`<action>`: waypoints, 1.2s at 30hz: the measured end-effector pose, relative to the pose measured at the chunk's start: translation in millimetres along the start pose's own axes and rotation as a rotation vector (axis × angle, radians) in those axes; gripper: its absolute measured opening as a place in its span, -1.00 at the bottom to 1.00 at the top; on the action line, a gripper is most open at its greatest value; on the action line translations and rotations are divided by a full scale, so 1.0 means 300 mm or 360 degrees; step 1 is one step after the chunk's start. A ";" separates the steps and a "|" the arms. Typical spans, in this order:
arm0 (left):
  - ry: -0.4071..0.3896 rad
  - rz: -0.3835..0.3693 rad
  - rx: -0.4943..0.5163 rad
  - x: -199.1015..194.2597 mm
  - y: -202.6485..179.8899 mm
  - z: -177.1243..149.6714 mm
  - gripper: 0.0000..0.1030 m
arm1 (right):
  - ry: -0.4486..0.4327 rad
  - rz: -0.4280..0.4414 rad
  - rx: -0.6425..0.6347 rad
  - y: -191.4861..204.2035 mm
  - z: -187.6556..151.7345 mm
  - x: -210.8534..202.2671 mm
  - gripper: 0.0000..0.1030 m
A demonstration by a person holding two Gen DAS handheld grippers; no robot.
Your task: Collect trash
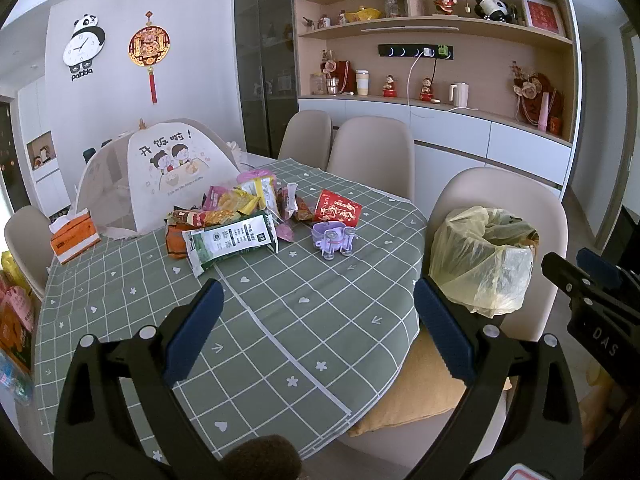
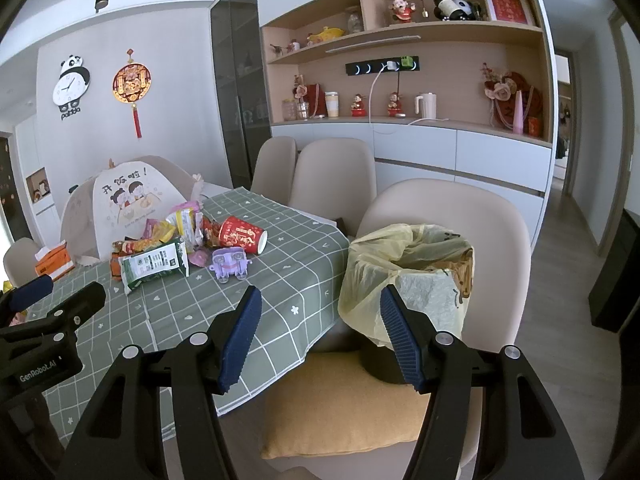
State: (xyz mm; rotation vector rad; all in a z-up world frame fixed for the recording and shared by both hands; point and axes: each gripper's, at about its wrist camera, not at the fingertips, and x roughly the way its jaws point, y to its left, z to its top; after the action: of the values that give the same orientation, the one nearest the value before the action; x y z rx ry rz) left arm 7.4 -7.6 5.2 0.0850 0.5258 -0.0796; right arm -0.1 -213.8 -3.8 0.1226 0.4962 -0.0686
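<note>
Now both tools empty, jaws spread wide: left tool (image 1: 316, 332), right tool (image 2: 320, 336). Wrapper pile (image 1: 232, 216) on desk (image 1: 280, 320), well apart from both. Wrappers light, crinkly, slippery; pinch flat edge. Red paper cup (image 1: 338, 208) crushes easily. Right wrist view shows lined bin (image 2: 412, 276) mouth open on chair; left shows it partly.

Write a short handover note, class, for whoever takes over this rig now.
Left gripper: jaws open, holding nothing, above the table.
Right gripper: jaws open, holding nothing, near the bin.
Wrappers, red paper cup and purple plastic holder lie piled on the table.
The lined bin stands on a chair beside it.
Done: nothing visibly collected.
Left: move all the trash into the bin.
</note>
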 end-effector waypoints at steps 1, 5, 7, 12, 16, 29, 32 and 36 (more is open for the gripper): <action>0.0000 0.0001 0.0000 0.000 0.000 0.000 0.78 | 0.0000 -0.0001 0.0000 0.001 -0.002 0.001 0.14; 0.0003 0.0001 -0.0004 0.002 0.000 0.000 0.78 | 0.0001 -0.0003 -0.0002 0.004 -0.004 0.005 0.14; 0.0004 0.0000 -0.0006 0.001 0.000 -0.001 0.78 | 0.0003 -0.0002 -0.0003 0.004 -0.004 0.005 0.14; 0.0014 0.0001 -0.0023 0.012 0.003 -0.004 0.78 | 0.0016 0.0000 -0.0008 0.005 -0.010 0.014 0.14; 0.0029 0.0012 -0.0036 0.032 0.014 0.001 0.78 | 0.0028 0.0000 -0.0015 0.004 -0.009 0.030 0.14; 0.0094 -0.0018 -0.0103 0.290 0.220 0.032 0.78 | 0.0174 -0.0009 -0.0121 0.105 0.017 0.210 0.14; 0.0111 -0.0049 -0.0084 0.391 0.317 0.047 0.78 | 0.0218 -0.0026 -0.0121 0.141 0.029 0.260 0.14; 0.0115 -0.0113 -0.0025 0.533 0.464 0.091 0.78 | 0.0278 -0.0039 -0.0089 0.208 0.053 0.336 0.14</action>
State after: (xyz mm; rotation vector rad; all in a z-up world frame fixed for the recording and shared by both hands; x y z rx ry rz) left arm 172.2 119.3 -43.5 0.0543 0.6016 -0.1419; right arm 101.6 -157.8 -32.0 0.0681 0.6737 -0.0684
